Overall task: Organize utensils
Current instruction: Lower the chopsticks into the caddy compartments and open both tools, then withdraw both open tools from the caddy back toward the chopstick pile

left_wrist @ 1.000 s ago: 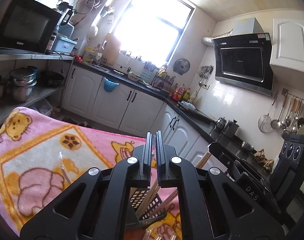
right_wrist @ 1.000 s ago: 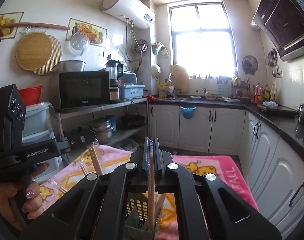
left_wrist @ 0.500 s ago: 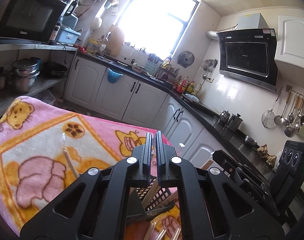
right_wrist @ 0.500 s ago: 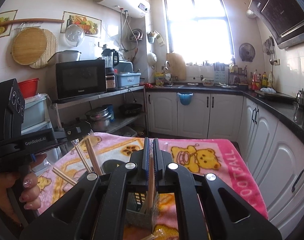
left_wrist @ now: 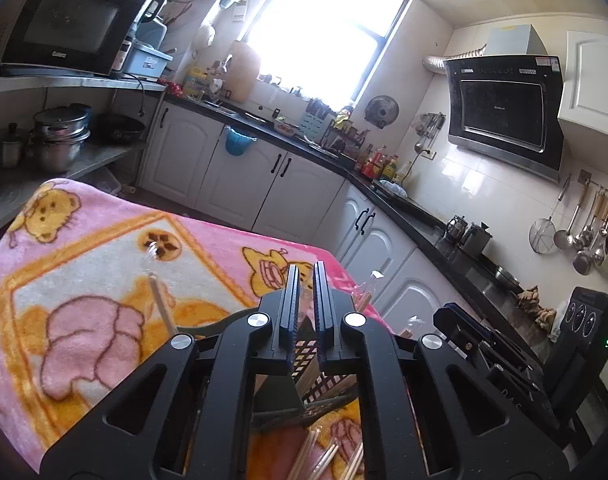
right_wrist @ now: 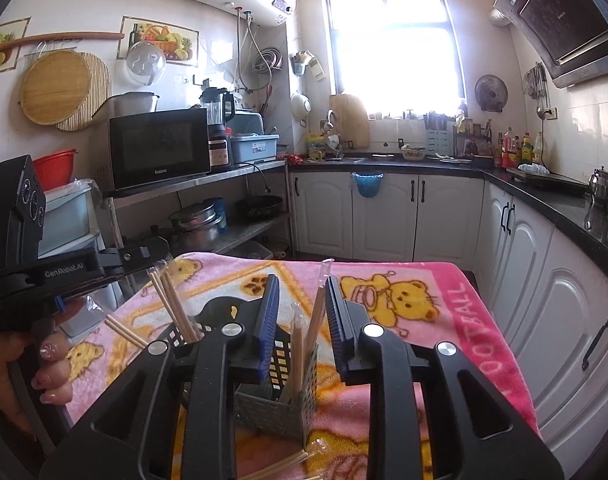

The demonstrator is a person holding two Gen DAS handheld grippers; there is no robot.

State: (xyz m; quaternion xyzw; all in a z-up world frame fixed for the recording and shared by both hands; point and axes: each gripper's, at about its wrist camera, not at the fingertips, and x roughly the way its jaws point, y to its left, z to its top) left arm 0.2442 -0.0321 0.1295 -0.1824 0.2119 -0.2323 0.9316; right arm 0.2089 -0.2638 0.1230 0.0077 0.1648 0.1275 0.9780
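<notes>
The right gripper (right_wrist: 302,308) is wide open and holds nothing — two wrapped chopsticks (right_wrist: 298,344) stand up in the gap between its blue pads, their lower ends down in the grey basket (right_wrist: 282,392) just below. More chopsticks lean out of the dark left part of that basket. A few more lie flat on the pink blanket (right_wrist: 455,320) in front of the basket, at the bottom of the view. The left gripper (left_wrist: 305,300) has its fingers close together with only a thin gap; I cannot tell if anything is pinched there. From the right camera, the left gripper (right_wrist: 104,268) sits to the left, held by a hand (right_wrist: 36,368) with painted nails. The basket (left_wrist: 311,364) shows below the left gripper too, mostly hidden by its black body. One stick (left_wrist: 164,304) lies on the blanket to the left, and loose ones (left_wrist: 323,456) lie near the bottom edge. Behind are white cupboards (right_wrist: 383,212) and a microwave (right_wrist: 160,146) on a shelf.
</notes>
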